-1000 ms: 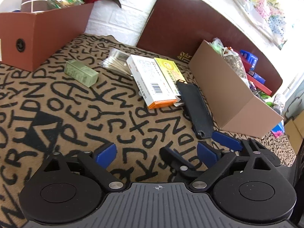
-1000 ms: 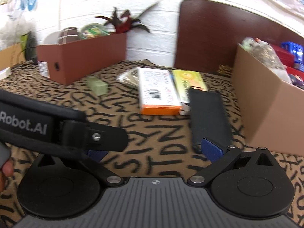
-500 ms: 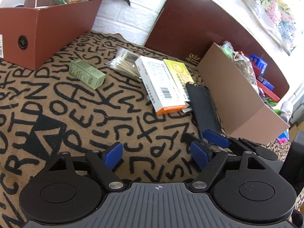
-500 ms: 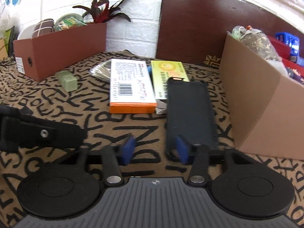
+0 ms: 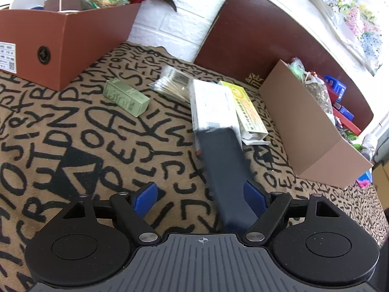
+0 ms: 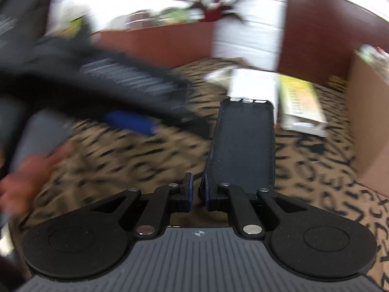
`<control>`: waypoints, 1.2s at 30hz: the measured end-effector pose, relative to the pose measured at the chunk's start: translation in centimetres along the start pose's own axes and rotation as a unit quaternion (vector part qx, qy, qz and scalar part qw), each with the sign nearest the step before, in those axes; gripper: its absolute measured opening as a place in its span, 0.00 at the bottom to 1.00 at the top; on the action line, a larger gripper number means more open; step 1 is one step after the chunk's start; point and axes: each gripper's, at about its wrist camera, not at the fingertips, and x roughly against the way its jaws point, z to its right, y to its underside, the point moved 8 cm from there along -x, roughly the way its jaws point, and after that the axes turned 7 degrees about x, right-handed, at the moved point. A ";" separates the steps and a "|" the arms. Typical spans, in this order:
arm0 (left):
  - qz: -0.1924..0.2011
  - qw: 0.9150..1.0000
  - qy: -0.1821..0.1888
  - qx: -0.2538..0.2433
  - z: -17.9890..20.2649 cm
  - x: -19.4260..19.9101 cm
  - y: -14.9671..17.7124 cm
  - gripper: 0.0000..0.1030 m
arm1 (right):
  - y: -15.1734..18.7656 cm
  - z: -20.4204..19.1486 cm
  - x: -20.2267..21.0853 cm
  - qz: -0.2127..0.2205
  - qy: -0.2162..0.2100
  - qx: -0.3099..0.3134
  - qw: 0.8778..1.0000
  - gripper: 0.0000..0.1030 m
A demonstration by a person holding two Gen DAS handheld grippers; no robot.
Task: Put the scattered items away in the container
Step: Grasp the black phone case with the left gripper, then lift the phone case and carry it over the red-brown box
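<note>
**Phone case pickup, mid-grab**

Pickup step is what's going on. The flat black leather-look phone case (image 6: 243,143) is pinched at its near edge by the right hand-held gripper (image 6: 197,191), blue pads nearly together on the case's left corner. Its far end rests on the white-and-orange cardboard box (image 5: 212,104), so it's tilted, not flat on the letter-print worktop (image 5: 73,126). In the left wrist view the case runs between the fingers of the left hand-held gripper (image 5: 203,196), which is spread wide apart; its right pad sits right at the case's edge, and I can't tell if it actually touches.

The open tan cardboard container (image 5: 306,131), already holding stuff, stands just right of the pile. The yellow-green flat packet (image 5: 248,109), clear bag of cotton swabs (image 5: 170,85) and small green carton (image 5: 125,97) are all out on the cloth.

Next move, I'd guess: lift the case clear, swing right over the container wall, let go. It's a corner grip, so the case might pivot or slip. The right view is badly blurred on its left side.
</note>
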 end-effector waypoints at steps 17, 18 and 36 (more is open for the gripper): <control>-0.003 0.999 -0.049 -0.003 -2.1 -0.1 0.4 0.55 | 0.6 3.2 1.2 -0.006 0.051 -0.057 0.997 0.23; -0.002 0.998 -0.057 -0.007 -2.1 -0.1 0.4 0.50 | 0.8 3.3 1.0 -0.009 0.050 -0.060 0.997 0.23; 0.003 0.998 -0.061 0.026 -3.1 -0.5 0.0 0.34 | 0.0 2.3 0.1 -0.017 0.037 -0.032 0.999 0.13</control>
